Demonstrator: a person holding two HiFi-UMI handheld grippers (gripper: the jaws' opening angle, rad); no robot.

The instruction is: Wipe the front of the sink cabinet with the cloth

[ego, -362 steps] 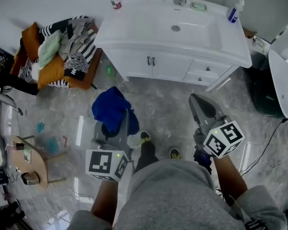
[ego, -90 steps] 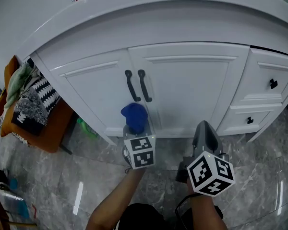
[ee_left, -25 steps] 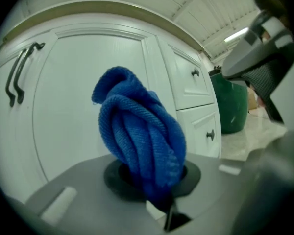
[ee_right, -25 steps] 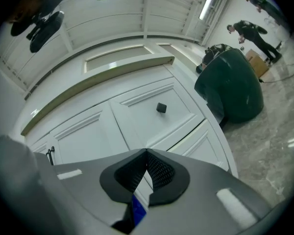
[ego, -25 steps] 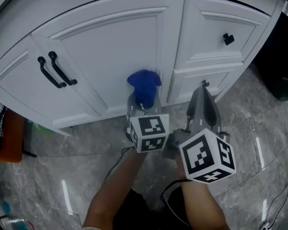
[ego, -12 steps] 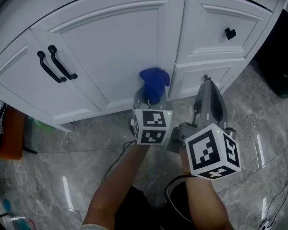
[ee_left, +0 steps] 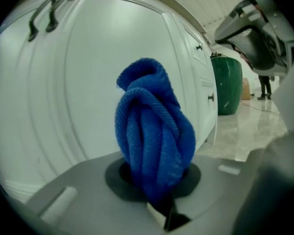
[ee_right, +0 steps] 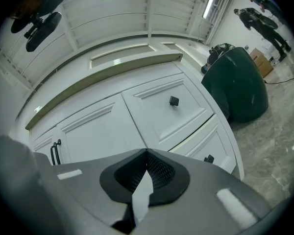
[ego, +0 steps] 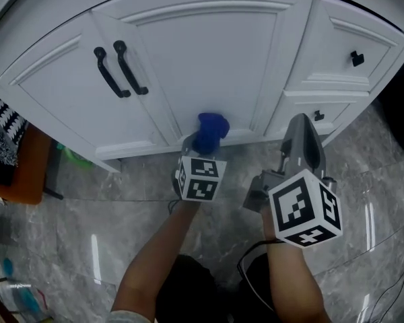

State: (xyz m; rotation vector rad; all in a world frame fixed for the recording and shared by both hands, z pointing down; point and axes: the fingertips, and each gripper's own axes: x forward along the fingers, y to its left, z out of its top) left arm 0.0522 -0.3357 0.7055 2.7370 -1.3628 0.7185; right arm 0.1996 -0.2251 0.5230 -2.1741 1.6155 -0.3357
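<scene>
The white sink cabinet (ego: 209, 52) fills the top of the head view, with two doors and two drawers. My left gripper (ego: 203, 142) is shut on a bunched blue cloth (ego: 211, 131), which presses against the bottom rail of the right door. In the left gripper view the blue cloth (ee_left: 153, 131) stands up from the shut jaws in front of the white door (ee_left: 88, 82). My right gripper (ego: 304, 140) hangs to the right, in front of the lower drawer (ego: 323, 113), shut with nothing in it. The right gripper view faces the drawers (ee_right: 171, 109).
Two black door handles (ego: 120, 69) sit at the upper left. Black knobs (ego: 357, 58) mark the drawers. An orange chair with striped clothes (ego: 7, 160) stands at the left. A dark green bin (ee_right: 237, 84) stands right of the cabinet. Grey marble floor (ego: 121, 207) lies below.
The left gripper has slid the cloth left and down along the right door to its bottom rail. The right gripper stayed beside it, still shut and holding nothing.
</scene>
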